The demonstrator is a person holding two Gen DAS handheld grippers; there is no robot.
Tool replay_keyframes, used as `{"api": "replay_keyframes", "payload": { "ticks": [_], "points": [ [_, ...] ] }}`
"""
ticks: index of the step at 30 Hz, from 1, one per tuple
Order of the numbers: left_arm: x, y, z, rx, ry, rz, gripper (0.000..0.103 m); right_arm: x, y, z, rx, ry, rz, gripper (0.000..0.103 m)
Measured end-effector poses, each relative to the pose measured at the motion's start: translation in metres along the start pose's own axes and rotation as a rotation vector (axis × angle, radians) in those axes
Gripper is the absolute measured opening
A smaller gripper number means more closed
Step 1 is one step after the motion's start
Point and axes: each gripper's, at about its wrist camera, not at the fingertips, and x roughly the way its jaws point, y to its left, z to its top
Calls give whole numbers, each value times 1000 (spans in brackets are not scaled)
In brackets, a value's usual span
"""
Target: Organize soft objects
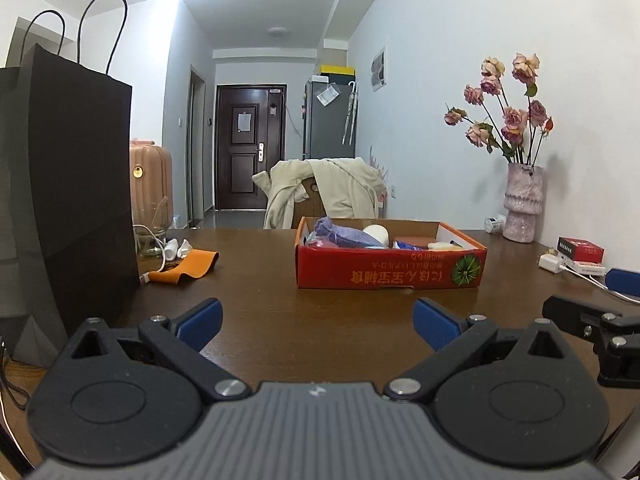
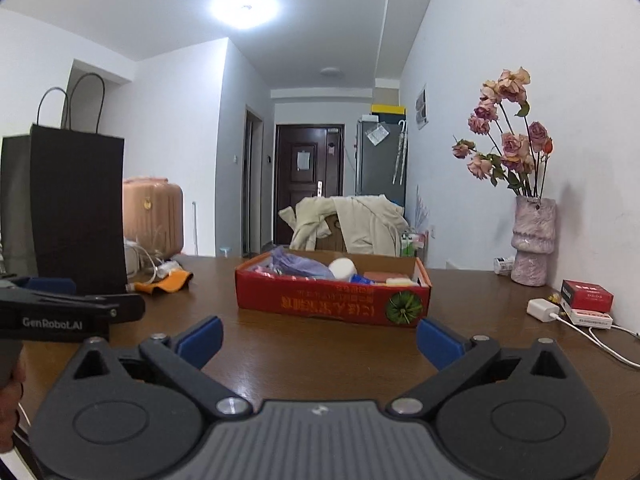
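Observation:
A red cardboard box (image 1: 390,270) stands on the brown table and shows in the right wrist view too (image 2: 332,300). It holds a purple bag (image 1: 340,234), a white roll (image 1: 378,233), a reddish block (image 1: 414,240) and a pale sponge (image 1: 444,246). An orange cloth (image 1: 188,267) lies to its left by a black paper bag (image 1: 68,200). My left gripper (image 1: 318,324) is open and empty, short of the box. My right gripper (image 2: 320,340) is open and empty, just in front of the box.
A pink vase of dried roses (image 1: 522,208) stands at the far right wall. A red packet (image 1: 580,250), a white charger (image 2: 542,310) and its cable lie at the right. White cables (image 1: 168,250) lie by the black bag. A chair with a cream jacket (image 1: 324,192) stands behind the table.

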Motion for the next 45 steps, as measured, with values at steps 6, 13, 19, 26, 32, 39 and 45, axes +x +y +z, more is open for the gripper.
{"api": "replay_keyframes", "payload": {
  "ticks": [6, 13, 19, 26, 32, 39, 45],
  "points": [
    [-1, -1, 2, -2, -9, 2, 103, 3, -1, -1, 6, 6, -3, 103],
    [-2, -3, 1, 3, -10, 0, 103, 6, -5, -2, 26, 8, -20, 103],
    [-2, -3, 1, 3, -9, 0, 103, 8, -5, -5, 28, 16, -24, 103],
    [-2, -5, 1, 6, -8, -2, 103, 8, -5, -6, 32, 18, -26, 103],
    [-2, -5, 1, 6, -10, -2, 103, 8, -7, -7, 45, 22, -30, 103],
    [-2, -6, 0, 6, -11, -5, 103, 8, -8, -6, 56, 17, -41, 103],
    [-2, -5, 0, 7, -11, -5, 103, 8, -8, -8, 53, 21, -43, 103]
  ]
}}
